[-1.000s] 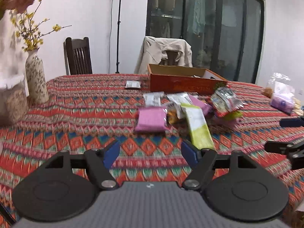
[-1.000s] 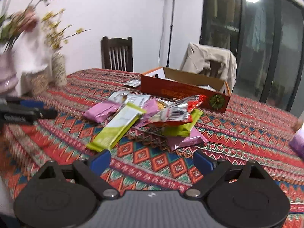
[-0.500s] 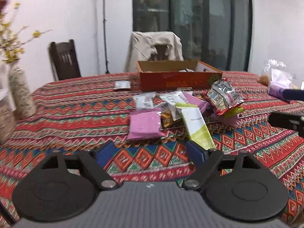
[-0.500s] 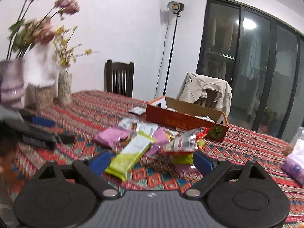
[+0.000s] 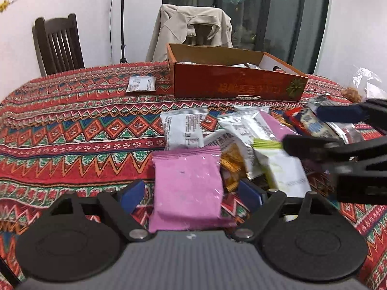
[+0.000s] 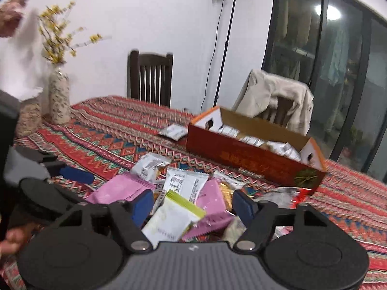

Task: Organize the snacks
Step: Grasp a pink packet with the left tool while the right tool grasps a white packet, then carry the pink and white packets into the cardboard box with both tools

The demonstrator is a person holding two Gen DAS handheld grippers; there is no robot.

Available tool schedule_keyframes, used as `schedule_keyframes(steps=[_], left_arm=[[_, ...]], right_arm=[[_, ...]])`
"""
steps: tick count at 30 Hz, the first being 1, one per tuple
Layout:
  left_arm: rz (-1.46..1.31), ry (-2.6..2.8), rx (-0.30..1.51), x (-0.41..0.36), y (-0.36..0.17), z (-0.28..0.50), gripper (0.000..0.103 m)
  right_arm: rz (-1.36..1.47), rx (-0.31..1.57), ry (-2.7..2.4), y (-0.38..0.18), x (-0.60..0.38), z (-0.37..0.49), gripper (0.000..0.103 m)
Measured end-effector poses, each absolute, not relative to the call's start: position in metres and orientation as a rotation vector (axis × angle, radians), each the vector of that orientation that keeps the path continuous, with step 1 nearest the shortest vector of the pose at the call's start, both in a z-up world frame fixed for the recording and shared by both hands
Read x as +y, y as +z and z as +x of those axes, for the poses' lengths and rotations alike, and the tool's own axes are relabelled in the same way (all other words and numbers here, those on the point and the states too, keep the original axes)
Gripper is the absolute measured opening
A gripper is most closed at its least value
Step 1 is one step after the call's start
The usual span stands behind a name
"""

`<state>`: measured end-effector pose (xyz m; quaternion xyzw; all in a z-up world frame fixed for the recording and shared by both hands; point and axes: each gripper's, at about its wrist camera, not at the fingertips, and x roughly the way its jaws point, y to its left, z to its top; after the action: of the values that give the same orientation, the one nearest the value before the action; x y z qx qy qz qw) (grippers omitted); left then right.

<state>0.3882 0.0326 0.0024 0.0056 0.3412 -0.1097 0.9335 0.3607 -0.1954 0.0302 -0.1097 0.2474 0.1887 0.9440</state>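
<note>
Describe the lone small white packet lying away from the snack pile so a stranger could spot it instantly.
Start at the long red cardboard box at the far side of the patterned tablecloth. Just beyond its left end lies a small white packet, flat on the cloth. Unlike the heaped snacks nearer the camera, it sits alone, touching nothing.

snack packets before box on table

The dark wooden slat-backed chair loses its legs behind the patterned red tablecloth. The blurred pink flowers are cut off at the left edge.
</note>
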Motion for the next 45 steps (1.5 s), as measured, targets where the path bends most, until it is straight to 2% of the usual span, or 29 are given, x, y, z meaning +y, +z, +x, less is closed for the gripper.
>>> schedule_keyframes(steps=[4,6,9,10,11,16,26,34,45], left_arm=[[-0.017,-0.244,0.712,0.038,-0.005,0.396,0.081],[-0.012,-0.252,0.712,0.038,-0.01,0.398,0.068],[0.019,-0.247,0.696,0.036,-0.011,0.398,0.062],[0.017,-0.249,0.696,0.036,-0.011,0.398,0.061],[0.017,-0.252,0.693,0.036,-0.011,0.397,0.061],[0.059,-0.245,0.628,0.031,-0.001,0.386,0.061],[0.059,-0.238,0.536,0.025,0.037,0.345,0.061],[0.073,-0.213,0.426,0.01,0.07,0.289,0.061],[0.063,-0.229,0.38,-0.03,0.086,0.191,0.061]], right_arm=[[-0.196,0.579,0.386,0.015,-0.18,0.396,0.071],[-0.181,0.608,0.382,0.008,-0.174,0.408,0.071],[-0.166,0.632,0.384,-0.001,-0.167,0.422,0.07],[-0.172,0.631,0.382,-0.004,-0.165,0.425,0.057],[-0.17,0.631,0.384,-0.005,-0.164,0.427,0.051],[-0.16,0.605,0.386,-0.002,-0.164,0.427,0.042],[-0.08,0.454,0.346,0.036,-0.189,0.399,0.04],[-0.086,0.284,0.308,0.09,-0.236,0.331,0.04],[-0.169,0.339,0.295,0.074,-0.299,0.197,0.04]])
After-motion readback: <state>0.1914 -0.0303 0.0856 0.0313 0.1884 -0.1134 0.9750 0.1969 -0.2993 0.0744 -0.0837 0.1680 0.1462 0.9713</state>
